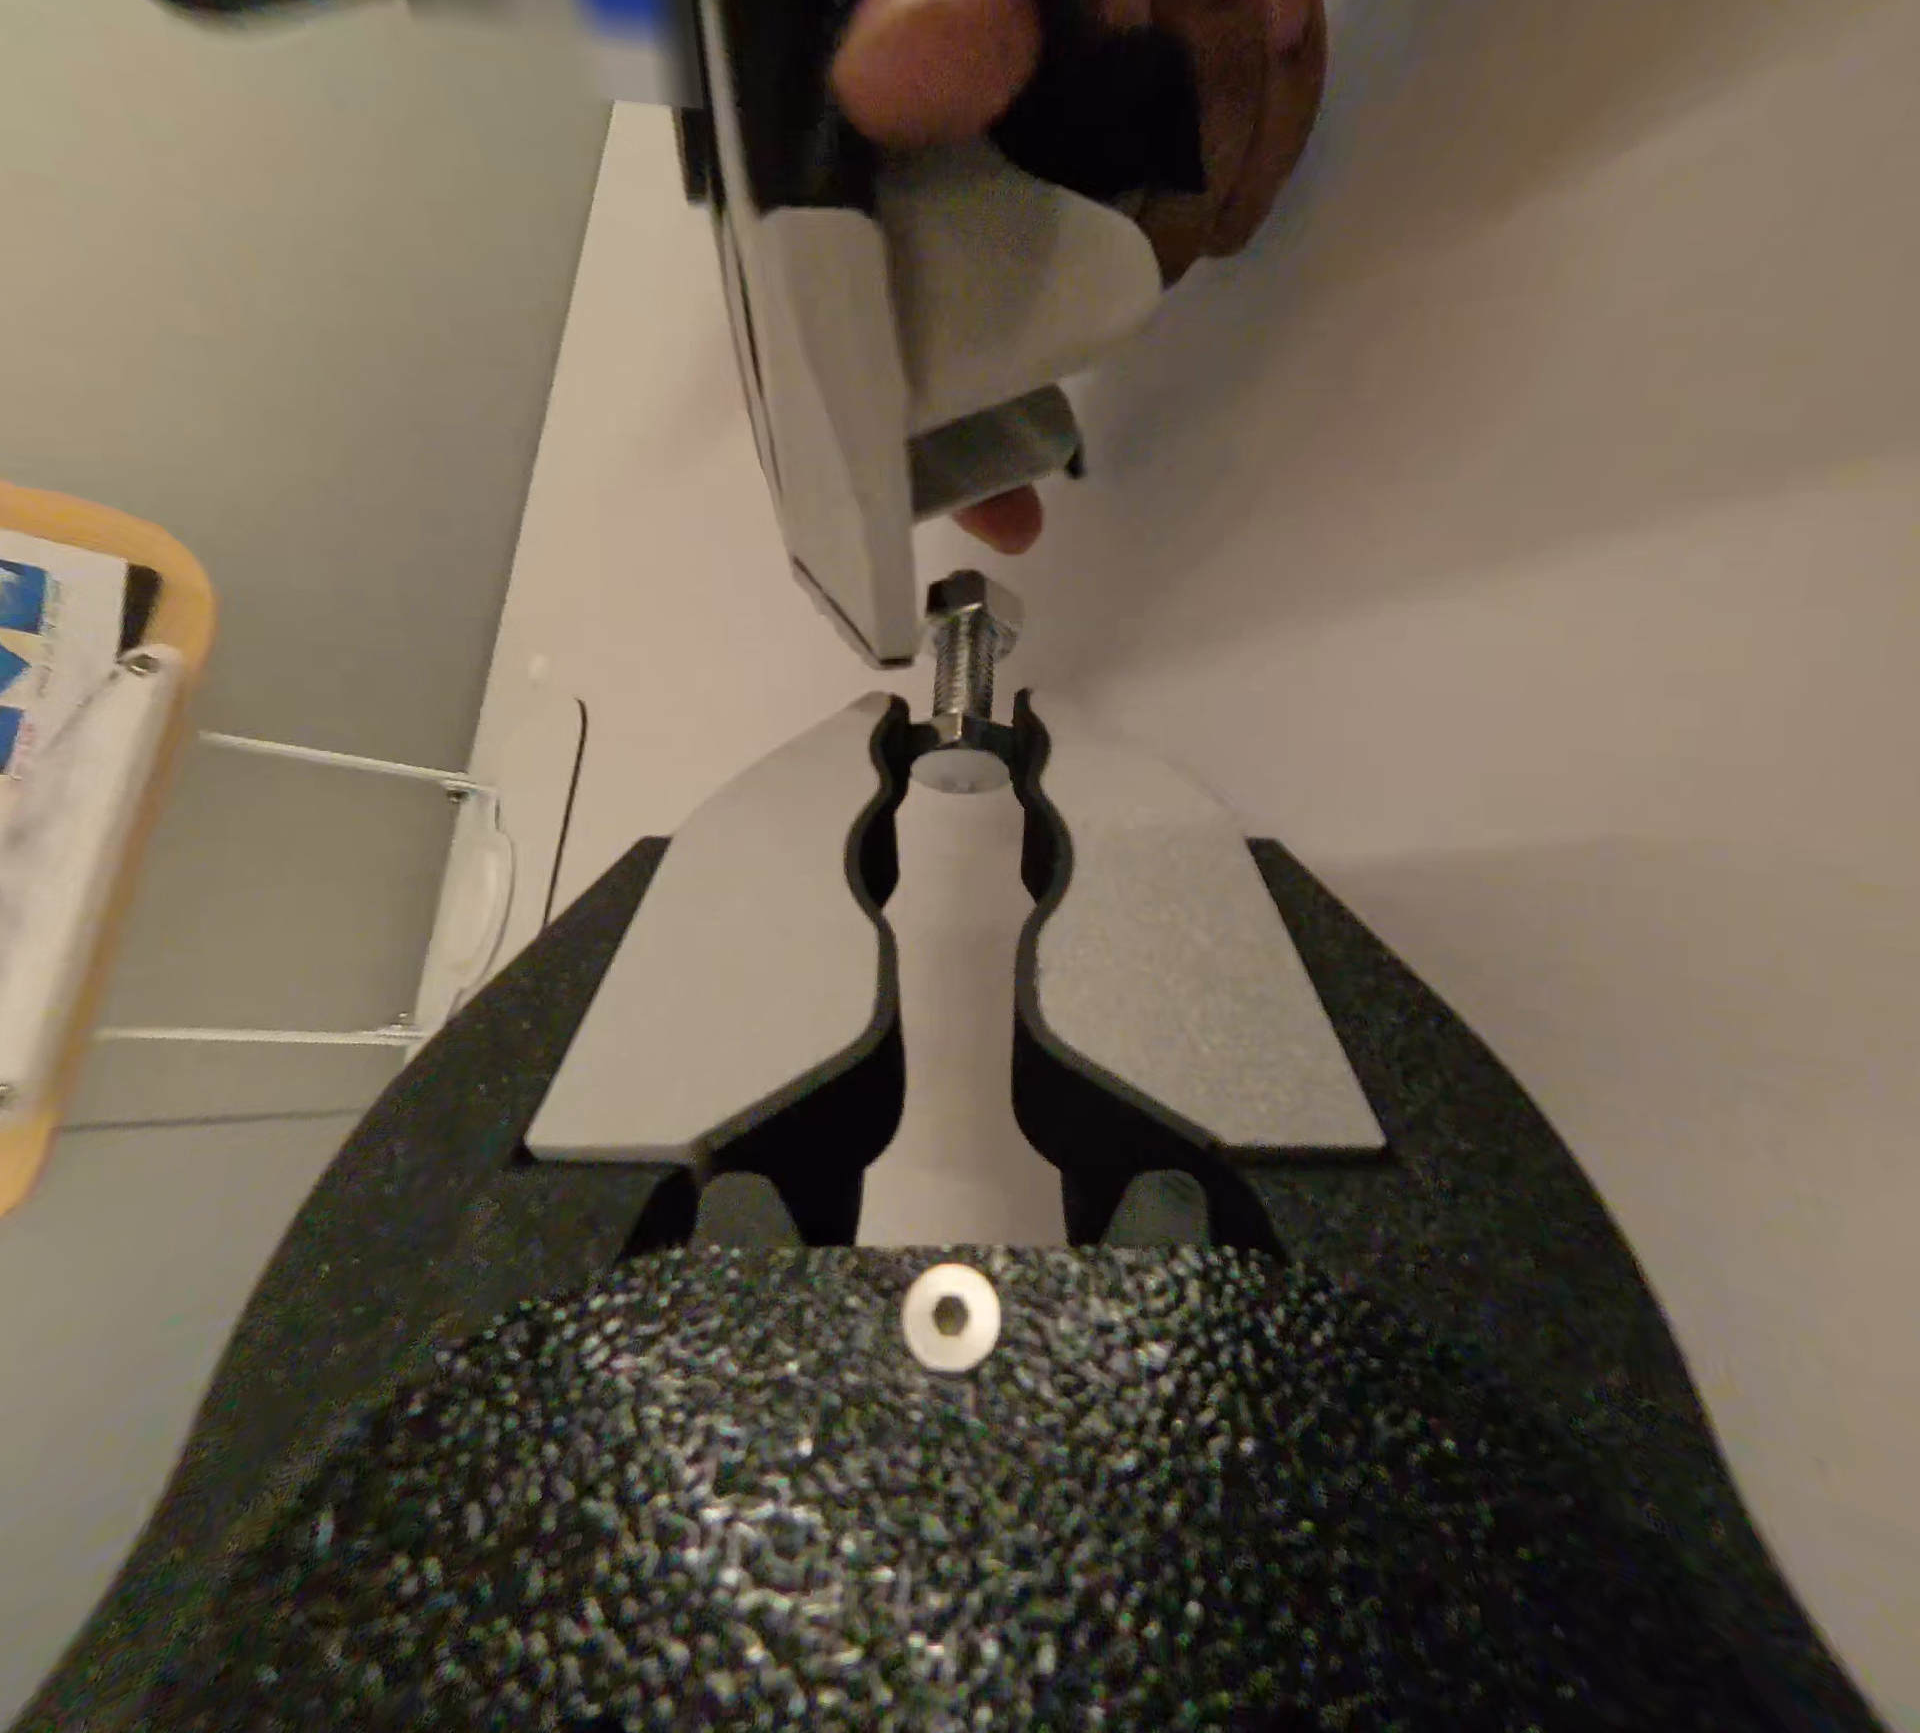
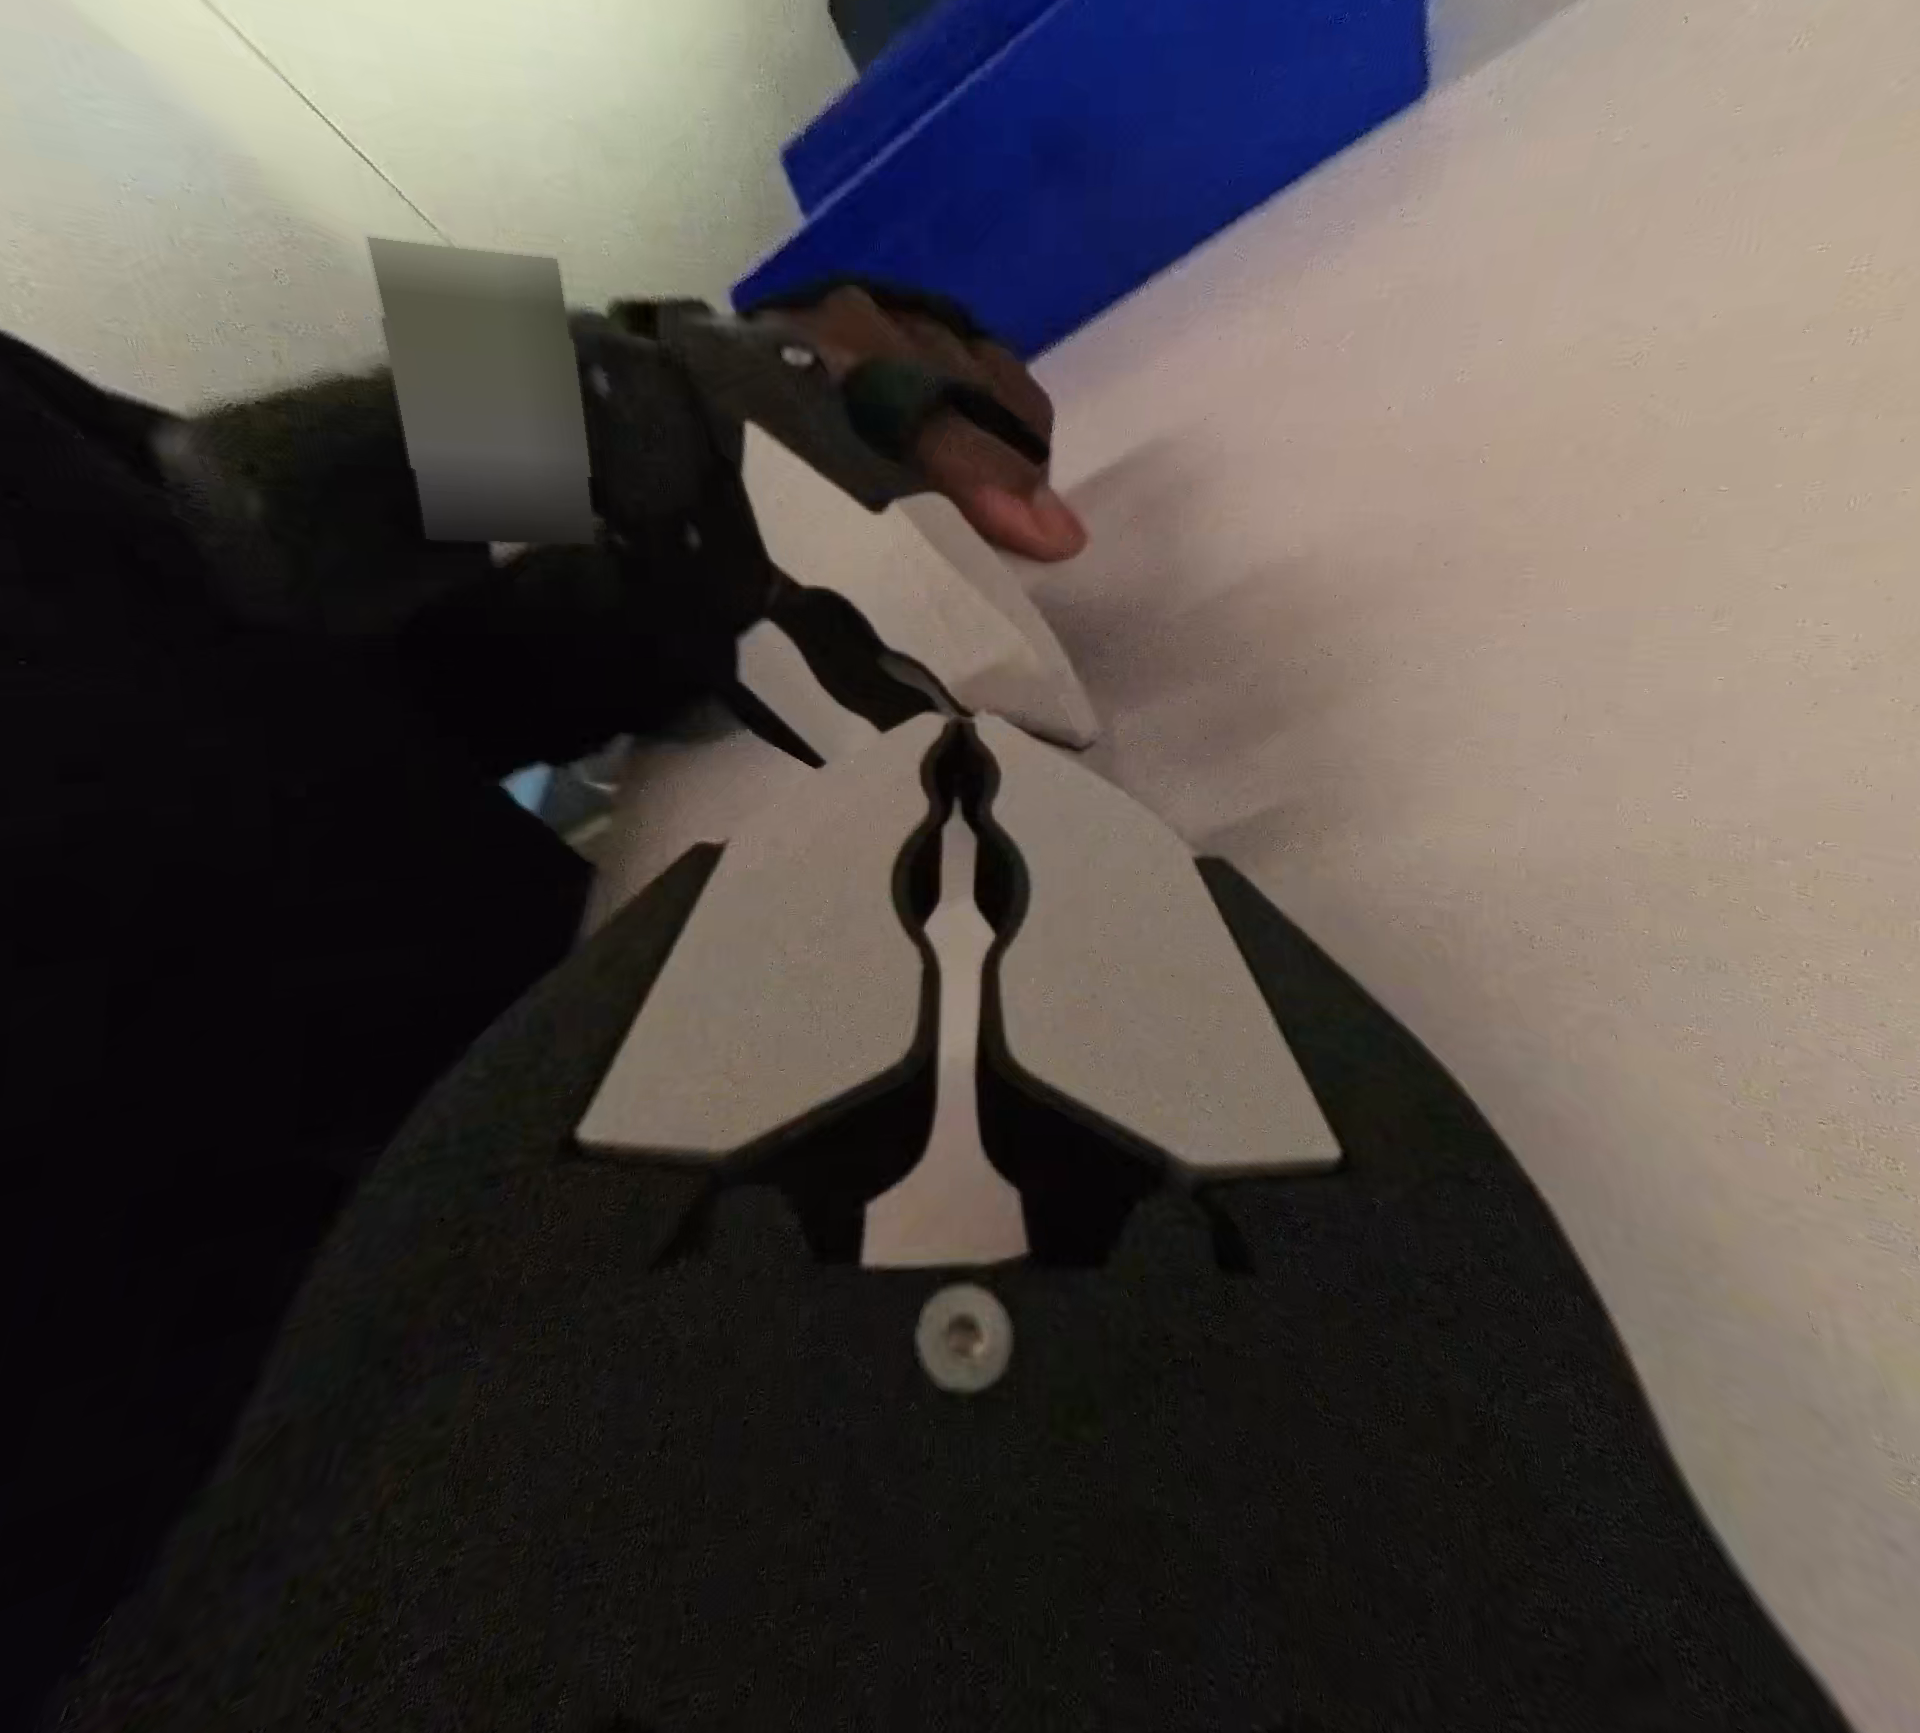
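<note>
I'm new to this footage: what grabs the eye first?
A silver bolt stands gripped by its head in the left claw, mid-frame, a nut on its far end. The right claw, fingers together, sits beside that nut. A blue box lies behind.

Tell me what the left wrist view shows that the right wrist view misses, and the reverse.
Left wrist view only: a silver bolt, its head clamped between the left gripper's fingertips, a nut on its far end, and a wooden-edged board at left.

Right wrist view only: a blue box and the right gripper's fingers pressed together.

Both: the two grippers tip to tip over the white table, and the hand holding the right one.
</note>
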### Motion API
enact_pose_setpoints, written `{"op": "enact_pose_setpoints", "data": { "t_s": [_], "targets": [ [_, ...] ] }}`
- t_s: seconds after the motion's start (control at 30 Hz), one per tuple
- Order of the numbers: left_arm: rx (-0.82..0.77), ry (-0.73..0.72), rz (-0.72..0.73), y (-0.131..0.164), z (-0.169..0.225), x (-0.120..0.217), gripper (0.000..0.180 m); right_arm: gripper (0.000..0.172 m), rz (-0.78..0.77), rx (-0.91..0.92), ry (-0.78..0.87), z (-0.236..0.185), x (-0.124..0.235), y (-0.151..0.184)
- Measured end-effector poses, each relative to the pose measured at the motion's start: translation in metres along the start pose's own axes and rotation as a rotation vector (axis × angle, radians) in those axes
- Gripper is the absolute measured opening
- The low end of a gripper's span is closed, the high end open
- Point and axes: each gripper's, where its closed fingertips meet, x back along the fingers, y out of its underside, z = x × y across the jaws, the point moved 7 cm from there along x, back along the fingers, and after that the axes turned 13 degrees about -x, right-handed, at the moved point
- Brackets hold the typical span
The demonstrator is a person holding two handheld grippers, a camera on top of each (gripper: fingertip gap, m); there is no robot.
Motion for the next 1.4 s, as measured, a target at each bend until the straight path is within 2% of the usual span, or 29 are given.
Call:
{"op": "enact_pose_setpoints", "data": {
  "t_s": [0.03, 0.07, 0.13, 0.3, 0.37, 0.43, 0.47, 0.53, 0.67, 0.7, 0.73, 0.8, 1.0, 1.07, 1.1, 1.13, 1.2, 1.33, 1.4],
  "targets": [
    [0.0, -0.005, -0.002, -0.001, 0.0, 0.0, 0.018, 0.005, 0.021, -0.021, -0.03, 0.001, 0.001, -0.002],
    [0.026, -0.001, 0.005, 0.0, -0.002, 0.001, 0.018, 0.017, 0.048, 0.017, -0.016, 0.003, 0.003, -0.004],
    [0.106, -0.002, 0.031, 0.003, -0.007, 0.004, 0.018, 0.028, 0.08, 0.191, 0.057, 0.004, 0.008, -0.007],
    [0.333, 0.042, 0.146, 0.009, -0.017, 0.011, 0.018, 0.035, 0.11, 0.76, 0.25, -0.005, 0.012, -0.001],
    [0.38, 0.066, 0.185, 0.008, -0.018, 0.011, 0.018, 0.037, 0.109, 0.891, 0.288, -0.009, 0.008, 0.004],
    [0.397, 0.094, 0.196, 0.007, -0.016, 0.01, 0.018, 0.028, 0.098, 0.933, 0.308, -0.01, 0.003, 0.008],
    [0.379, 0.088, 0.18, 0.007, -0.014, 0.008, 0.018, 0.018, 0.087, 0.921, 0.294, -0.012, 0.001, 0.01],
    [0.288, 0.07, 0.12, 0.008, -0.01, 0.006, 0.018, 0.018, 0.032, 0.782, 0.284, -0.007, -0.001, 0.009],
    [0.033, 0.008, 0.014, 0.005, -0.001, 0.002, 0.018, 0.018, -0.063, 0.06, 0.064, 0.01, -0.001, 0.006],
    [0.026, -0.002, 0.012, 0.003, -0.002, 0.002, 0.018, 0.018, -0.054, -0.031, -0.004, 0.014, 0.001, 0.004],
    [0.052, -0.007, 0.018, 0.003, -0.004, 0.003, 0.018, 0.018, -0.025, -0.05, -0.046, 0.016, 0.003, 0.002],
    [0.148, 0.0, 0.045, 0.005, -0.009, 0.005, 0.018, 0.03, 0.048, 0.058, -0.039, 0.012, 0.007, -0.005],
    [0.398, 0.067, 0.169, 0.011, -0.018, 0.01, 0.018, 0.038, 0.121, 0.664, 0.205, -0.005, 0.009, -0.002],
    [0.433, 0.1, 0.195, 0.01, -0.017, 0.009, 0.018, 0.033, 0.11, 0.754, 0.226, -0.009, 0.005, 0.003],
    [0.441, 0.113, 0.204, 0.008, -0.016, 0.008, 0.018, 0.024, 0.094, 0.77, 0.235, -0.01, 0.002, 0.006],
    [0.438, 0.111, 0.206, 0.007, -0.016, 0.007, 0.018, 0.018, 0.071, 0.767, 0.244, -0.009, 0.0, 0.008],
    [0.376, 0.096, 0.169, 0.007, -0.012, 0.005, 0.018, 0.018, 0.015, 0.664, 0.25, -0.005, -0.002, 0.008],
    [0.103, -0.003, 0.041, 0.004, -0.006, 0.003, 0.018, 0.018, -0.037, 0.208, 0.122, 0.004, 0.0, 0.004],
    [0.044, -0.041, 0.041, 0.002, -0.007, 0.005, 0.018, 0.018, -0.03, 0.054, 0.034, 0.005, 0.001, 0.003]
  ]
}}
